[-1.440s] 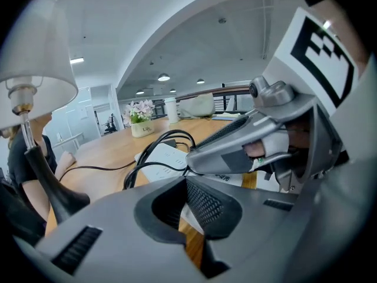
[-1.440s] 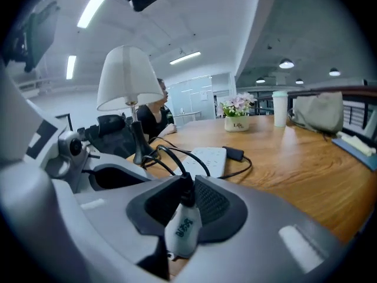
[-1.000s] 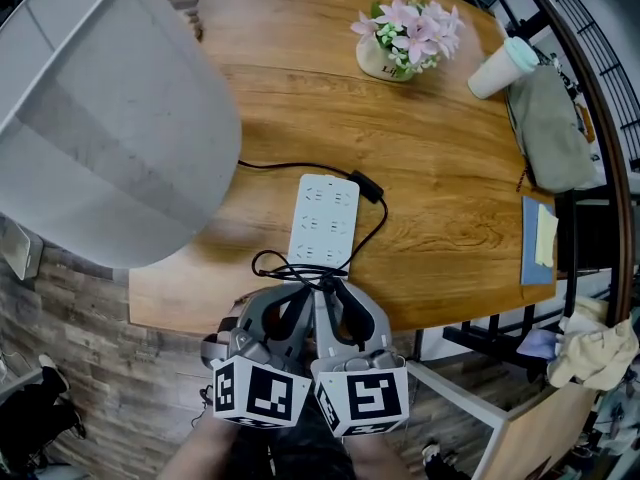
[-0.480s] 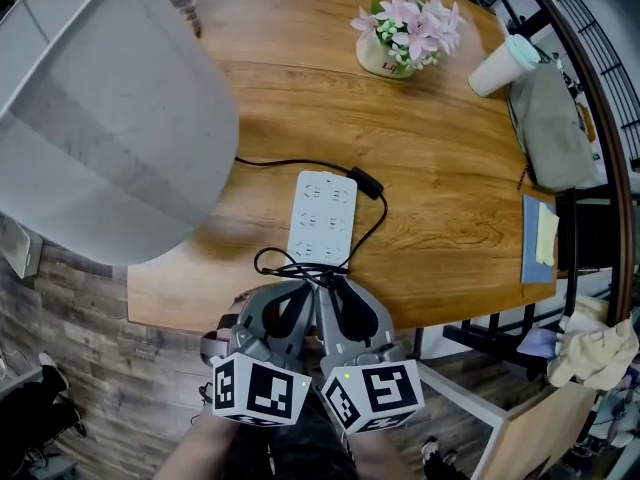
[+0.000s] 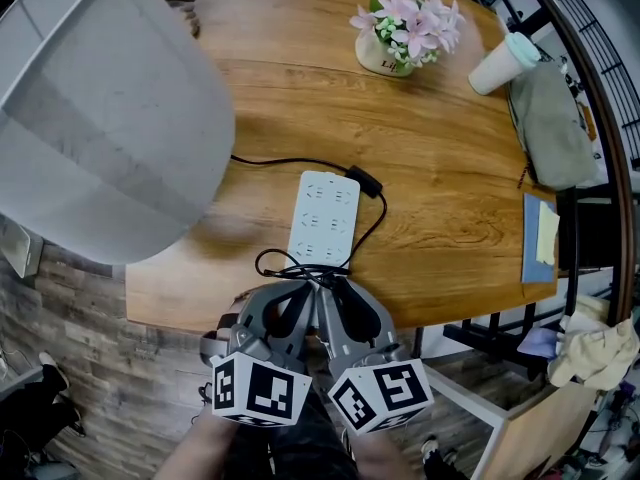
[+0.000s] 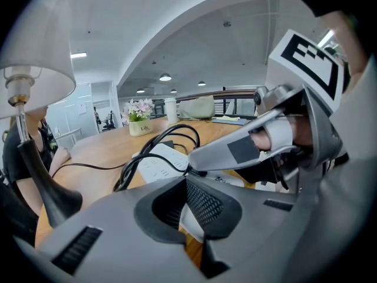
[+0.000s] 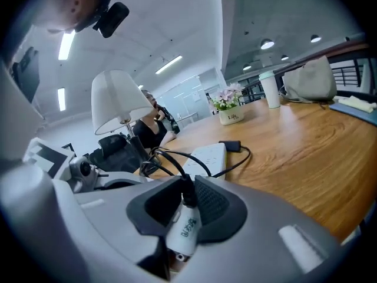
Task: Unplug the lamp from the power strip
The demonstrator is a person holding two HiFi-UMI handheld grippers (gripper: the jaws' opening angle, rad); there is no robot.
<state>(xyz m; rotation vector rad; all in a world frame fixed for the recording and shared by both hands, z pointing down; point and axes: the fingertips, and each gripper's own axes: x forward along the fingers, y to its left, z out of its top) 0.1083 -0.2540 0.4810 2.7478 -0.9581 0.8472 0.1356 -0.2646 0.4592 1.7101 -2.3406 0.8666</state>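
The lamp's big grey shade (image 5: 100, 118) fills the left of the head view. Its black cord runs past an inline switch (image 5: 366, 185) beside the white power strip (image 5: 322, 218) and coils at the table's near edge. My right gripper (image 5: 332, 290) is shut on a white plug (image 7: 187, 226) at the cord's end, held off the power strip (image 7: 206, 158). The left gripper (image 5: 300, 293) sits close beside it at the table edge. Something white shows in its narrow jaw gap (image 6: 185, 202); I cannot make out a grip. The right gripper's finger (image 6: 235, 152) crosses the left gripper view.
On the wooden table (image 5: 200, 298) stand a pot of pink flowers (image 5: 400, 38) and a white cup (image 5: 503, 66) at the back. A grey bag (image 5: 550, 128) and a blue notebook (image 5: 540, 240) lie on the right. A person (image 7: 150, 125) sits behind the lamp (image 7: 121, 99).
The right gripper's marker cube has swung a little to the right and down. The plug stays in its jaws, and the left gripper holds its place.
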